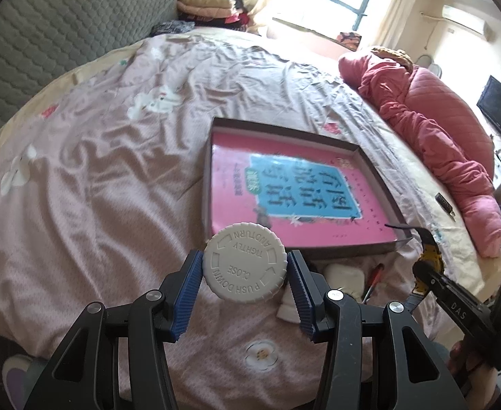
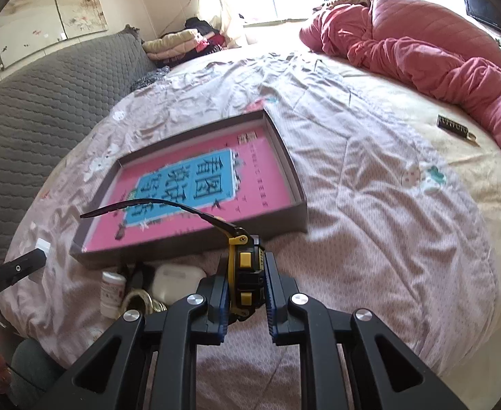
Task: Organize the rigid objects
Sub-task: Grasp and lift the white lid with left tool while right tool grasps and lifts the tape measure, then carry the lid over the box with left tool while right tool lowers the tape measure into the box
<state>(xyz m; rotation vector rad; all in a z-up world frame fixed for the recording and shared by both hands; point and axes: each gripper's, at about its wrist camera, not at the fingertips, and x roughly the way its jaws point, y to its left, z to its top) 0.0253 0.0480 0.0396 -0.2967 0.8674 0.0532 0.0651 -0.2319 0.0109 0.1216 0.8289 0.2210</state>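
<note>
My left gripper (image 1: 245, 268) is shut on the white child-proof cap of a bottle (image 1: 245, 264), held above the bed just in front of the shallow grey box (image 1: 373, 167) with a pink book inside. My right gripper (image 2: 245, 280) is shut on a black and yellow wristwatch (image 2: 245, 263); its black strap (image 2: 168, 203) arches over the box's near corner (image 2: 284, 225). The watch also shows at the right in the left wrist view (image 1: 430, 256). On the bed by the box lie a white earbud case (image 2: 176, 283), a small white bottle (image 2: 111, 292), a red-handled tool (image 1: 373, 278) and a gold ring-shaped thing (image 2: 141, 302).
The pink patterned bedsheet (image 1: 113, 177) is wrinkled. A crumpled pink quilt (image 2: 421, 44) lies along the far right. A small dark flat object (image 2: 453, 126) lies near it. A grey padded headboard (image 2: 45, 102) runs along the left, with folded clothes (image 2: 182, 42) behind.
</note>
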